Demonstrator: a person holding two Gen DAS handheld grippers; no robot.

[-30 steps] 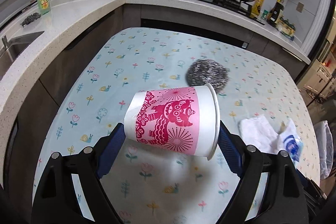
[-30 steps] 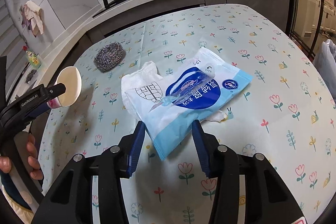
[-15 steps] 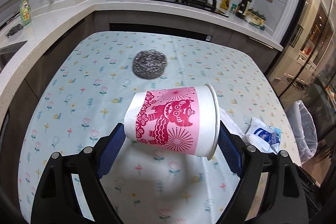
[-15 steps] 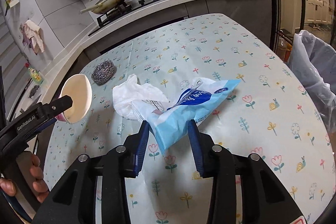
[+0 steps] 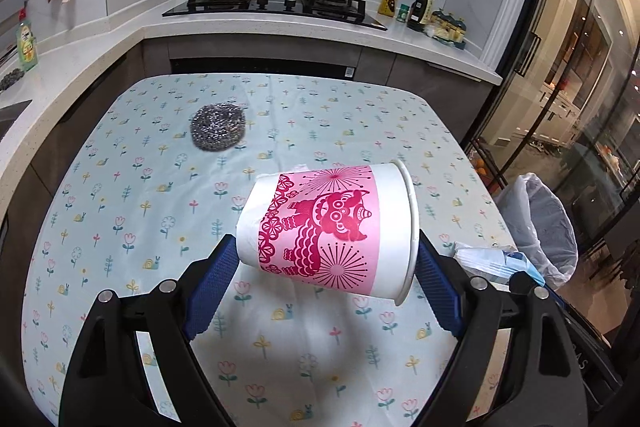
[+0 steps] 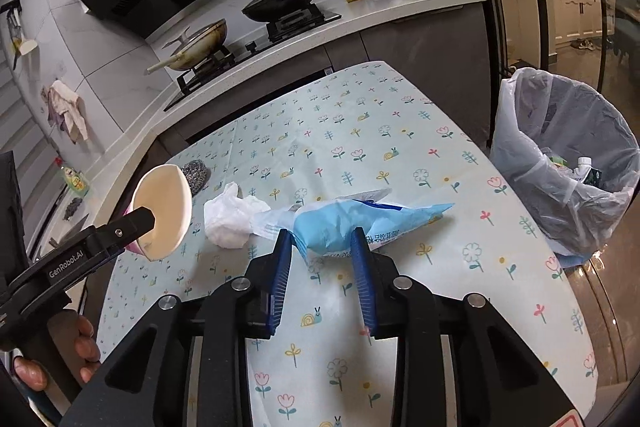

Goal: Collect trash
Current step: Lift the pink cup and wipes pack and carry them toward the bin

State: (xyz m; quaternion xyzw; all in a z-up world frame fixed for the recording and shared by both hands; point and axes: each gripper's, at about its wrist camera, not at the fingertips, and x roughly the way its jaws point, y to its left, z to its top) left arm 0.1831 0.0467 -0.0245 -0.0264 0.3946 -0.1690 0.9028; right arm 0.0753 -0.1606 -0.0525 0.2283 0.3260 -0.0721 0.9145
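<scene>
Left tool point(image 5: 326, 259) clamped end-to-end on paper cup point(image 5: 328, 227), lifted over bench point(image 5: 120, 187). Right tool point(image 6: 320, 247) just closed on blue wipes pack point(image 6: 340, 223) nr bench's bin-side edge. Both prob. light; cup crushable, pack soft, slippery—gripped mid-body.

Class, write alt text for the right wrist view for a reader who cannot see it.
The right gripper, jaws just closing, pinches a crumpled blue-and-white plastic packet above a floral tablecloth. At left, the left gripper holds a white paper cup; a bag-lined bin stands right.
</scene>
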